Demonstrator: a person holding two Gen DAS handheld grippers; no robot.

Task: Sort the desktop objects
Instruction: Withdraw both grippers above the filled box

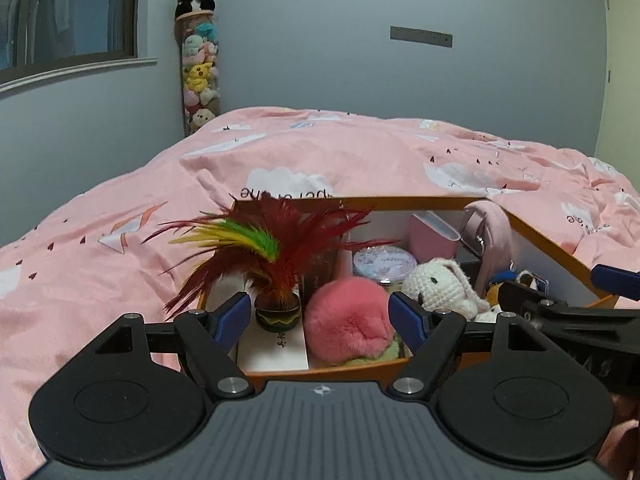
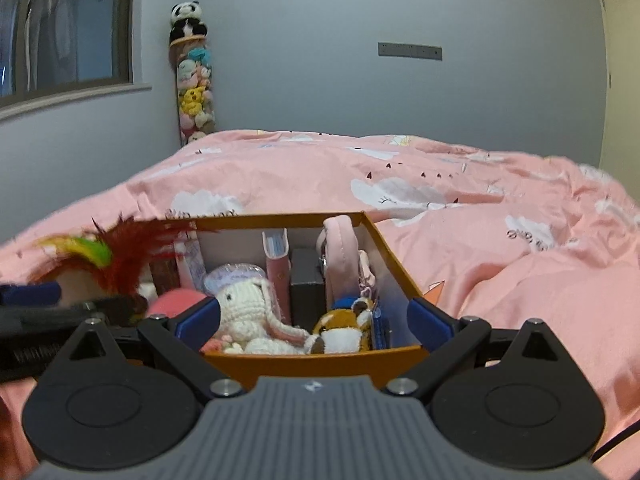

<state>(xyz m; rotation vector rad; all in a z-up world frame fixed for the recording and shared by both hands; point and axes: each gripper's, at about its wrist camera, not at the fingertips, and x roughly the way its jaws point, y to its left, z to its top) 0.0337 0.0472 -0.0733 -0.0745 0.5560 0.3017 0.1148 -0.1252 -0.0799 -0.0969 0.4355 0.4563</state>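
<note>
Orange-rimmed cardboard box (image 2: 320, 360) on pink quilt (image 2: 500, 260), packed w/ toys: red feather shuttlecock (image 1: 276, 264), pink fluffy pompom (image 1: 348, 320), white crochet rabbit (image 2: 246, 308). Left gripper (image 1: 320, 316) spread wide, empty, above pompom. Right gripper (image 2: 314, 320) likewise released, nothing gripped.

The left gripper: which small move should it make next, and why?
Probably ease the left gripper forward and down onto the pink pompom. Its fingers stand open and empty on either side of the pompom, which lies on top at the near end of the orange box, so it looks the easiest thing to take.
</note>
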